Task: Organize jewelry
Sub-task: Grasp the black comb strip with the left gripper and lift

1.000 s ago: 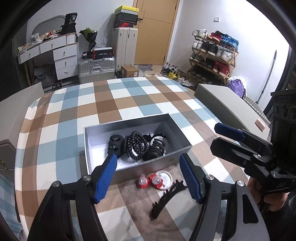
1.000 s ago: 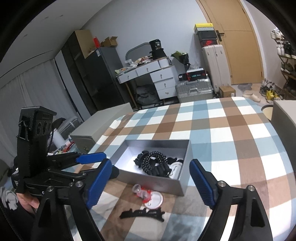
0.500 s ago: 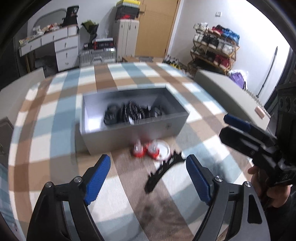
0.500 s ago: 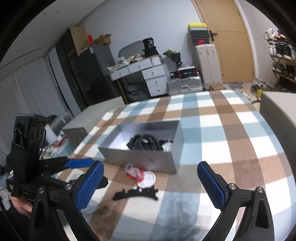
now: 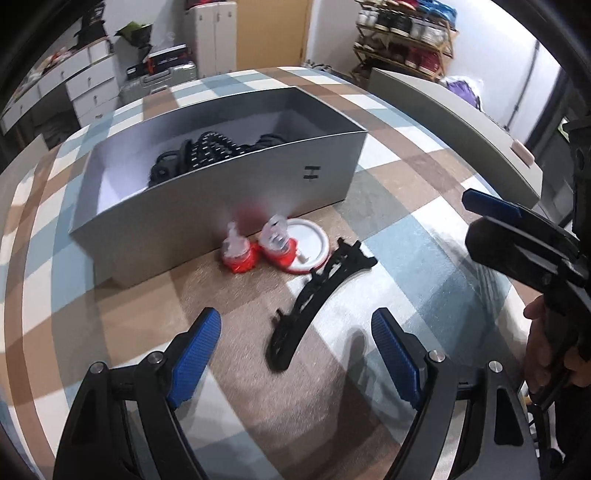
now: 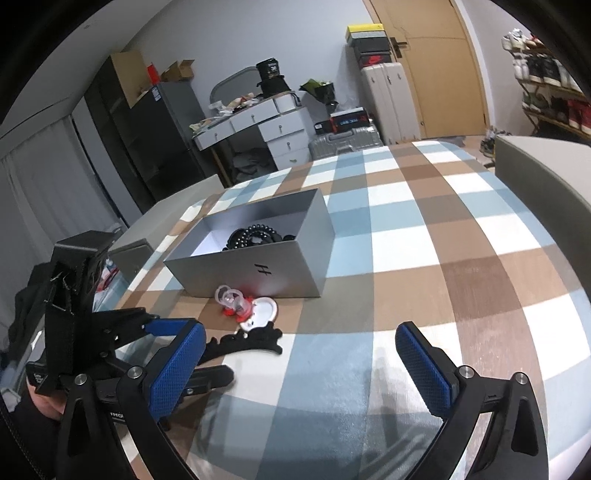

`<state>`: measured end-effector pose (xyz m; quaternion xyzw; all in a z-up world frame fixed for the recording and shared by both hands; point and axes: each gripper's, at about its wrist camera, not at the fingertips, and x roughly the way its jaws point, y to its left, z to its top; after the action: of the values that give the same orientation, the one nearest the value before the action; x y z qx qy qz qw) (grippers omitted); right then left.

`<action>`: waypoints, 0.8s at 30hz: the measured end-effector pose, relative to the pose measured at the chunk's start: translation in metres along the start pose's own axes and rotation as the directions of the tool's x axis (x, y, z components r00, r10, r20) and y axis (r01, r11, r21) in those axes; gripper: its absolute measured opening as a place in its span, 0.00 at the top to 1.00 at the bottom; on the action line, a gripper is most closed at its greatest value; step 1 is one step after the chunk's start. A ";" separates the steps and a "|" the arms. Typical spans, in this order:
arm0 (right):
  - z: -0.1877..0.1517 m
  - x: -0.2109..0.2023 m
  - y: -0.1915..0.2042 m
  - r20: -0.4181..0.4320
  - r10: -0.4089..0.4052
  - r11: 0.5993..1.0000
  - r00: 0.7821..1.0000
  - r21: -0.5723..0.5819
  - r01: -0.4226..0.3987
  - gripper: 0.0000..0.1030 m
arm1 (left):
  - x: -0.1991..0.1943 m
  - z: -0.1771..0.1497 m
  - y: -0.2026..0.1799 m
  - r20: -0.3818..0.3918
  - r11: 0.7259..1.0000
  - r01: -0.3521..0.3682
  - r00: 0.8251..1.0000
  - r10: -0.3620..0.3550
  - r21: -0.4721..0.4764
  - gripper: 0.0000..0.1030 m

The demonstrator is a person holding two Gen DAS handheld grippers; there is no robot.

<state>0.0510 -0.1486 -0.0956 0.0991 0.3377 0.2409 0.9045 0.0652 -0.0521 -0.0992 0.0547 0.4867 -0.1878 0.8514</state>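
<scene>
Partway: beaded pieces (image 5: 207, 147) already lie in the grey box (image 5: 221, 206); black hair clip (image 5: 314, 299) and red-and-white trinkets (image 5: 275, 245) remain on the tabletop (image 5: 424, 236); left gripper (image 5: 295, 354) and right gripper (image 6: 299, 365) jaws wide, empty.

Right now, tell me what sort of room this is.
Most likely a bedroom or lived-in spare room at home. A white chest of drawers heaped with clutter stands by the wall, suitcases are stacked beside a wooden door, and a rack full of shoes lines another wall.
</scene>
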 end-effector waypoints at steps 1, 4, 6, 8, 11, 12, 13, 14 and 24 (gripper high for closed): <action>0.000 0.000 -0.001 -0.001 0.000 1.000 1.000 0.004 0.000 0.00 | 0.002 0.000 0.000 -0.006 1.000 0.001 1.000 -0.001 0.007 0.22; -0.001 0.001 -0.002 -0.002 0.001 1.000 1.000 0.014 -0.001 0.00 | 0.006 0.002 -0.002 -0.018 1.000 0.005 1.000 -0.004 0.027 0.22; -0.001 0.000 -0.004 0.000 0.009 1.000 1.000 0.024 -0.009 0.00 | 0.007 0.003 -0.004 -0.022 0.999 0.009 1.000 -0.008 0.041 0.22; -0.001 0.000 -0.006 0.002 0.013 1.000 1.000 0.028 -0.013 0.00 | 0.008 0.004 -0.005 -0.027 0.999 0.003 1.000 -0.002 0.053 0.23; -0.001 -0.001 -0.008 0.008 0.019 0.999 1.000 0.038 -0.019 0.00 | 0.008 0.005 -0.008 -0.024 0.997 -0.005 1.000 0.007 0.077 0.33; -0.002 -0.002 -0.008 0.010 0.019 0.999 1.000 0.041 -0.020 0.00 | 0.007 0.005 -0.009 -0.022 0.996 -0.009 1.000 0.011 0.087 0.41; -0.002 -0.003 -0.009 0.014 0.018 0.999 1.000 0.043 -0.018 0.00 | 0.007 0.005 -0.010 -0.021 0.995 -0.012 1.000 0.014 0.099 0.45; -0.002 -0.003 -0.010 0.020 0.013 0.999 1.000 0.044 -0.014 0.00 | 0.007 0.006 -0.010 -0.021 0.994 -0.013 1.000 0.015 0.105 0.52; -0.002 -0.005 -0.008 0.035 -0.005 0.999 0.999 0.037 0.003 0.00 | 0.007 0.011 -0.022 -0.063 0.983 0.008 0.998 0.004 0.184 0.90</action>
<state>0.0495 -0.1582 -0.0972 0.1191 0.3264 0.2312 0.9088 0.0685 -0.0775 -0.0976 0.1386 0.4941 -0.2310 0.8266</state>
